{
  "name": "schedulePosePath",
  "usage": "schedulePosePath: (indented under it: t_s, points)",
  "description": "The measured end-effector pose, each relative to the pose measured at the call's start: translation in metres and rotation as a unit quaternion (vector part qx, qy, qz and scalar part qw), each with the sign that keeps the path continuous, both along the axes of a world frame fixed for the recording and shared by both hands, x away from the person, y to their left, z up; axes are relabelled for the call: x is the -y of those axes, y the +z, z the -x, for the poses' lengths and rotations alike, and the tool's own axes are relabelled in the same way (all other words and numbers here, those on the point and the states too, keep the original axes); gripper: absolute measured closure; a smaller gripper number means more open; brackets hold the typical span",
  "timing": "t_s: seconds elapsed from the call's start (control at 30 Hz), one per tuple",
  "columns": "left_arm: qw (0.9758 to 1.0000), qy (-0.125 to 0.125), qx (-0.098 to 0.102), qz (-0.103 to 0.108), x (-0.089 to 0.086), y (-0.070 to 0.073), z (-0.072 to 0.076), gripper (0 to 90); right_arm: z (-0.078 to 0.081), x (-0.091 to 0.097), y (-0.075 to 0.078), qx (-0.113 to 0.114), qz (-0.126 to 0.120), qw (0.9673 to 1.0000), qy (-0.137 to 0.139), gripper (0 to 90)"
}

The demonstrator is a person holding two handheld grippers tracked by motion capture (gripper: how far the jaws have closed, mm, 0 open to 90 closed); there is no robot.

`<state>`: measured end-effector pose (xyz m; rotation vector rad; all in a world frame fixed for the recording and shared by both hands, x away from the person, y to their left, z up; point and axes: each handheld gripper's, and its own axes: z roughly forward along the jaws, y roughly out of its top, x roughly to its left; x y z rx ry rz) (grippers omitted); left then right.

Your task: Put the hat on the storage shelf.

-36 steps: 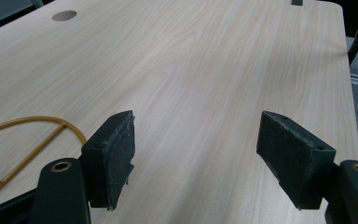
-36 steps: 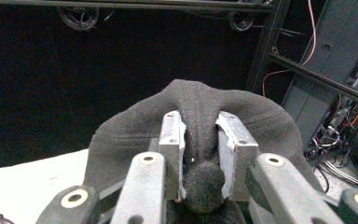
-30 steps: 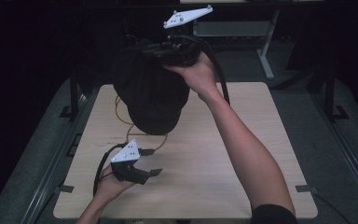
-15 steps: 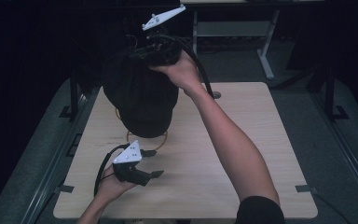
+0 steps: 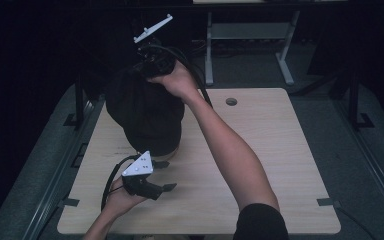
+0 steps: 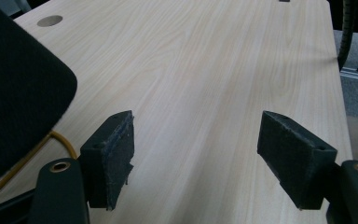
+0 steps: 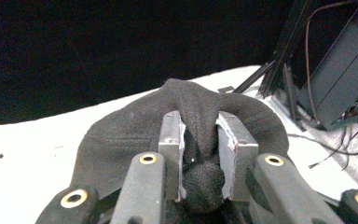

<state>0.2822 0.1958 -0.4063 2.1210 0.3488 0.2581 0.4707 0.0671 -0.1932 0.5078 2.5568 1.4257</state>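
The right hand-held gripper (image 7: 200,154) is clenched on a bunched fold of the black cloth (image 5: 145,115), holding it up over the far left part of the worktop (image 5: 280,150), its lower edge hanging down to the surface. The left hand-held gripper (image 6: 200,163) rests low near the front edge just beside the cloth, its jaws spread wide with nothing between them

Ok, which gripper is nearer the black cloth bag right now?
Right. The right gripper has its fingers clamped on a bunched fold of the black cloth bag, holding it above the table. The left gripper sits open just in front of it, not touching.
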Motion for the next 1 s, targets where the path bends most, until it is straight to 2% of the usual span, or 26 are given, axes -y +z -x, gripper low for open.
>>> schedulePosePath:
  t_s: [0.1,0.23,0.63,0.7,0.8,0.93,1.0]
  points:
    - [1.0,-0.003,0.0,-0.001,0.001,0.0,0.0,27.0,-0.003,-0.004,-0.003,-0.01,0.009,0.9999,-0.004,72.7]
    - [0.9999,-0.012,0.001,0.001,0.004,0.001,0.002,26.9,-0.002,-0.01,-0.006,-0.007,0.024,0.9997,0.0,72.7]
    - [0.9998,-0.018,-0.001,-0.007,0.009,0.0,0.003,26.8,-0.006,-0.021,-0.02,-0.038,0.051,0.998,0.005,71.5]
    - [0.9998,-0.02,0.002,-0.008,0.01,0.001,0.003,26.7,-0.006,-0.022,-0.022,-0.038,0.054,0.9978,0.009,70.7]
    - [0.9997,-0.022,0.002,-0.008,0.011,0.001,0.005,26.7,-0.005,-0.026,-0.026,-0.03,0.072,0.9969,0.013,68.1]
    - [0.9997,-0.022,0.002,-0.012,0.01,0.002,0.006,26.7,-0.004,-0.025,-0.03,-0.041,0.063,0.997,0.019,62.6]
    - [0.9997,-0.021,0.003,-0.011,0.009,0.002,0.005,26.7,-0.003,-0.024,-0.031,-0.039,0.06,0.9972,0.021,60.3]
